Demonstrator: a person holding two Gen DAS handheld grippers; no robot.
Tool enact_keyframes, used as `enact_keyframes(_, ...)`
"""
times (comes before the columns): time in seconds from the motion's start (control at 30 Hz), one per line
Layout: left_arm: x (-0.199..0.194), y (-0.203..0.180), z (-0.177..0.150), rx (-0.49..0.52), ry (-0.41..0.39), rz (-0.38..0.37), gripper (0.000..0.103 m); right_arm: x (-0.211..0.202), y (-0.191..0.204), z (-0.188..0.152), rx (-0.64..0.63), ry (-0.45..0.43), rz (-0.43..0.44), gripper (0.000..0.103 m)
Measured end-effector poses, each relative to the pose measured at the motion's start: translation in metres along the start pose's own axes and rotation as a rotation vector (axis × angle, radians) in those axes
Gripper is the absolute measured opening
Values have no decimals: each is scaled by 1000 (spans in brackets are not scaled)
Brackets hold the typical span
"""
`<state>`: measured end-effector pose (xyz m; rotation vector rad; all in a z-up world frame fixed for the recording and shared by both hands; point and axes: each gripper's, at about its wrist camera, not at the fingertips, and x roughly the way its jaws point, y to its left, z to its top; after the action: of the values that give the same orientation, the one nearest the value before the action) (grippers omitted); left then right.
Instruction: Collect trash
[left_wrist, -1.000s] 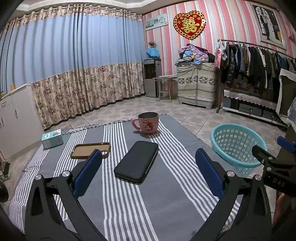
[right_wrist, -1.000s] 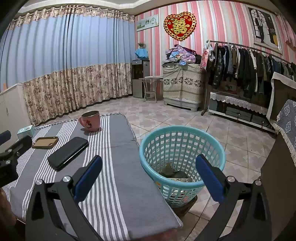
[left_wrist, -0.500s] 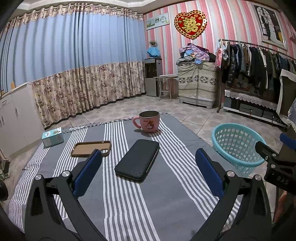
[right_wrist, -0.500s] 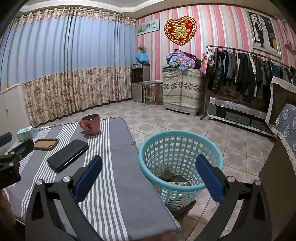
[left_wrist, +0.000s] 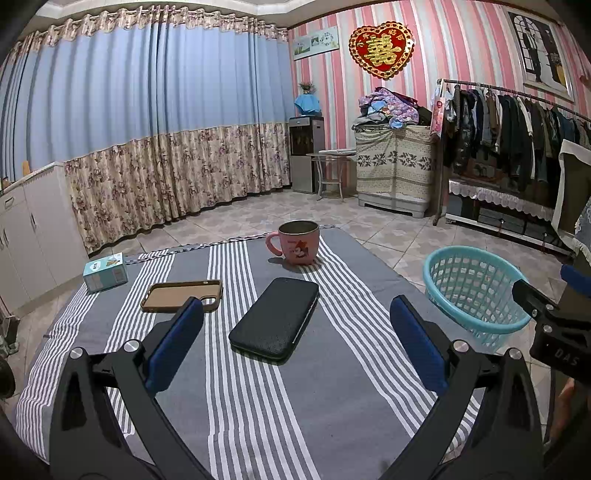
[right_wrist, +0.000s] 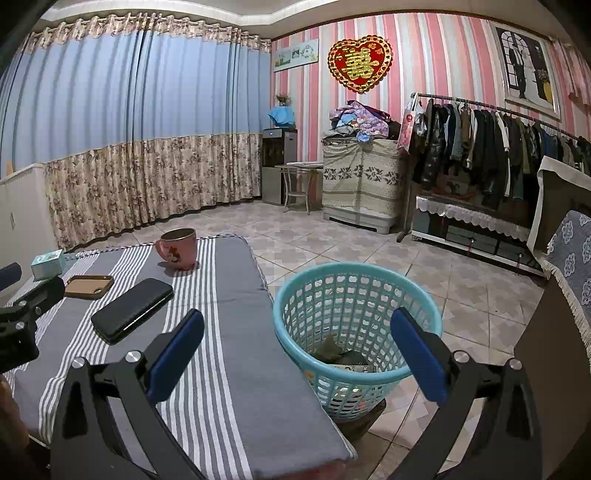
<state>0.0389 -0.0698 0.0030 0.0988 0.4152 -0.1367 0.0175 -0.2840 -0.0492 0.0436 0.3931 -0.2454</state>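
A teal plastic basket (right_wrist: 356, 328) stands on the floor beside the table's right edge, with dark crumpled trash (right_wrist: 341, 356) in its bottom. It also shows in the left wrist view (left_wrist: 474, 291). My right gripper (right_wrist: 297, 354) is open and empty, held above and in front of the basket. My left gripper (left_wrist: 295, 341) is open and empty, over the near part of the striped grey tablecloth (left_wrist: 332, 387). No loose trash shows on the table.
On the cloth lie a black phone (left_wrist: 275, 317), a brown phone case (left_wrist: 181, 295), a pink mug (left_wrist: 297, 246) and a small teal box (left_wrist: 105, 272). White cabinets stand at the left, a clothes rack (right_wrist: 491, 155) at the right.
Both grippers have drawn back and risen slightly, so the basket and table look a little farther away. Both stay open and empty.
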Motion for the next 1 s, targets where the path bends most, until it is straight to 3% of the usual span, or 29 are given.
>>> enact_keyframes(1.0,-1,-2,-1,4,-9,2,98,0,-1,-1,-2,8,9,99)
